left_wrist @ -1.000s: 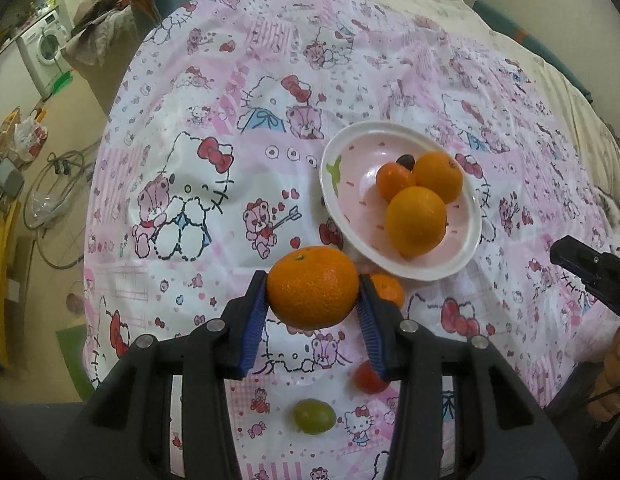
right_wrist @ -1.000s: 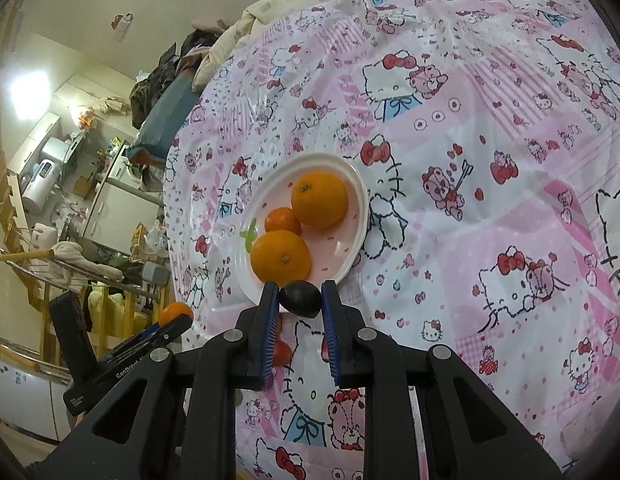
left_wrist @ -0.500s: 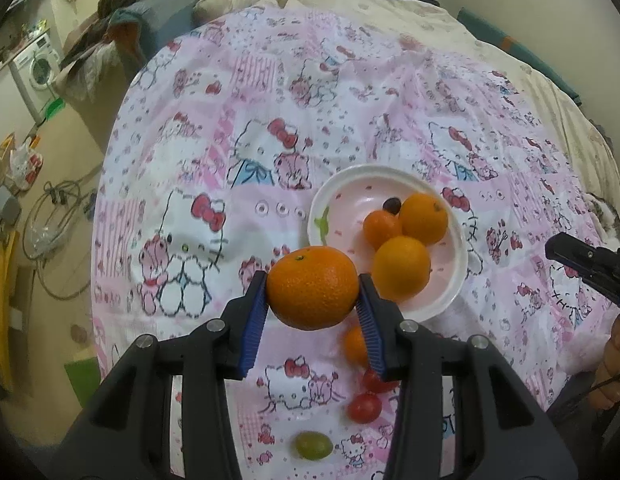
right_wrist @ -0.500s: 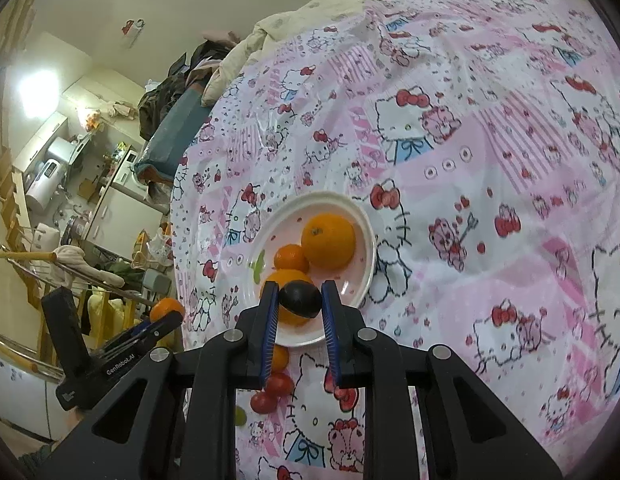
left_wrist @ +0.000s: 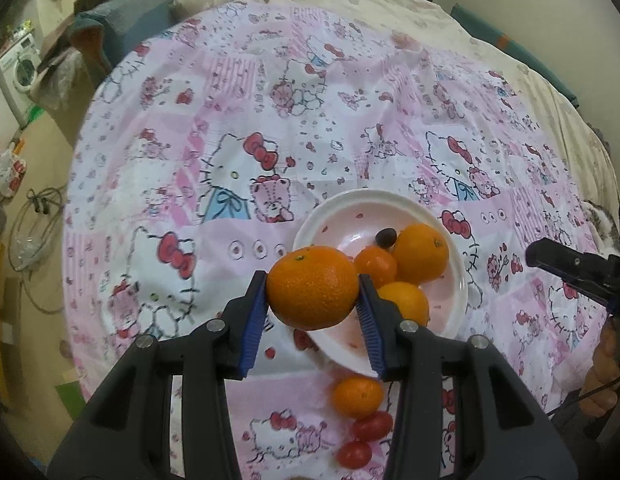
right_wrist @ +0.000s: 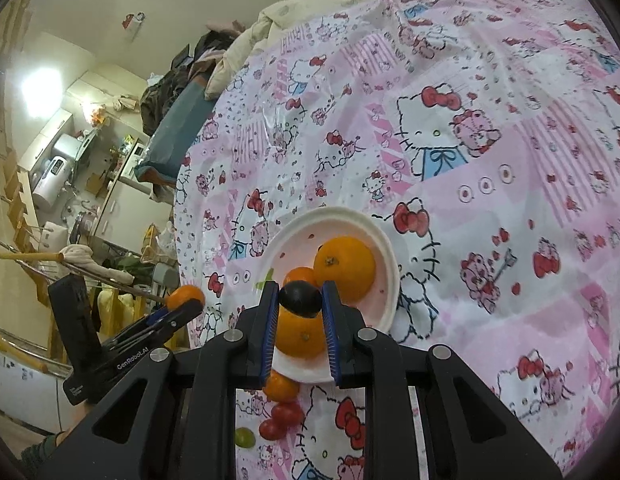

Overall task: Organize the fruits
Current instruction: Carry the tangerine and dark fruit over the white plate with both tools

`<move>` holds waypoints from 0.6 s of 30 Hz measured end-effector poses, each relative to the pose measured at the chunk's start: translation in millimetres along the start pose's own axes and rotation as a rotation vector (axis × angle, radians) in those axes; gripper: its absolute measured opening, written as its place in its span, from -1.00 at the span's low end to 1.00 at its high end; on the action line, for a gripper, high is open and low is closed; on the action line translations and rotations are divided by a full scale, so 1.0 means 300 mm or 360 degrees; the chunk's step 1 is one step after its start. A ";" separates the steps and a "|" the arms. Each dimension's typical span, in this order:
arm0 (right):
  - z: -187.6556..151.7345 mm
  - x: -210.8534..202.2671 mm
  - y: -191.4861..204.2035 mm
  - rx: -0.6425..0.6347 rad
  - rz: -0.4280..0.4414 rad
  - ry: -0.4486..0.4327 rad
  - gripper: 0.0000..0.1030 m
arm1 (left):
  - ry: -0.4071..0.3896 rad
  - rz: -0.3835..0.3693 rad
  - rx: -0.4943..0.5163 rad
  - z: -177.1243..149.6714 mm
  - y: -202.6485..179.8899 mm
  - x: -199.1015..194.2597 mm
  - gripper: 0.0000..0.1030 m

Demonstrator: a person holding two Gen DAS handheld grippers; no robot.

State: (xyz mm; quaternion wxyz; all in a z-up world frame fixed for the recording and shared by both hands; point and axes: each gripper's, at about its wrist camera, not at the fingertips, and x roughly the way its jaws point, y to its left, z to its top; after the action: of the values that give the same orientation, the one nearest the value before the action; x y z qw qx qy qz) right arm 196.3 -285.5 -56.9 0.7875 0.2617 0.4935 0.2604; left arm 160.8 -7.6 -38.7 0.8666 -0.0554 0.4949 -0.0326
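Observation:
My left gripper point(left_wrist: 313, 295) is shut on a large orange point(left_wrist: 312, 287), held in the air over the near-left rim of the white plate point(left_wrist: 328, 222). The plate holds three oranges point(left_wrist: 420, 253) and a dark grape point(left_wrist: 386, 237). My right gripper point(right_wrist: 300, 305) is shut on a dark grape point(right_wrist: 300, 299), raised above the plate's point(right_wrist: 380, 236) near edge. On the cloth before the plate lie a small orange point(left_wrist: 358, 395), two cherry tomatoes point(left_wrist: 372, 426) and a green grape point(right_wrist: 244, 437). The left gripper with its orange also shows at the left of the right wrist view point(right_wrist: 184, 298).
The bed is covered by a pink Hello Kitty cloth point(left_wrist: 237, 128). Its left edge drops to the floor with cables point(left_wrist: 33, 216). A pillow and clothes point(left_wrist: 121, 24) lie at the far end. The right gripper's finger point(left_wrist: 566, 262) shows at the right edge.
Both grippers have risen and pulled back from the plate, each still holding its fruit. The plate now appears smaller and farther, and more of the loose fruit in front shows.

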 end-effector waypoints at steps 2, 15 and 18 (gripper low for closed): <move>0.014 0.030 -0.003 -0.0007 -0.0020 0.0027 -0.56 | 0.0028 -0.0007 0.0005 0.014 -0.005 0.036 -0.24; -0.047 0.239 -0.077 0.0020 -0.0180 0.0342 -0.55 | 0.0211 -0.0075 0.0009 0.042 -0.039 0.244 -0.24; -0.045 0.237 -0.078 0.0023 -0.0182 0.0333 -0.54 | 0.0230 -0.0077 0.0013 0.046 -0.044 0.264 -0.23</move>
State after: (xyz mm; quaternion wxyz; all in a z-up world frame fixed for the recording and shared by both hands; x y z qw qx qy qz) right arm 214.4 -253.0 -123.3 0.7433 0.2102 0.5891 0.2372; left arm 212.9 -28.5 -97.7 0.8278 -0.0613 0.5545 -0.0596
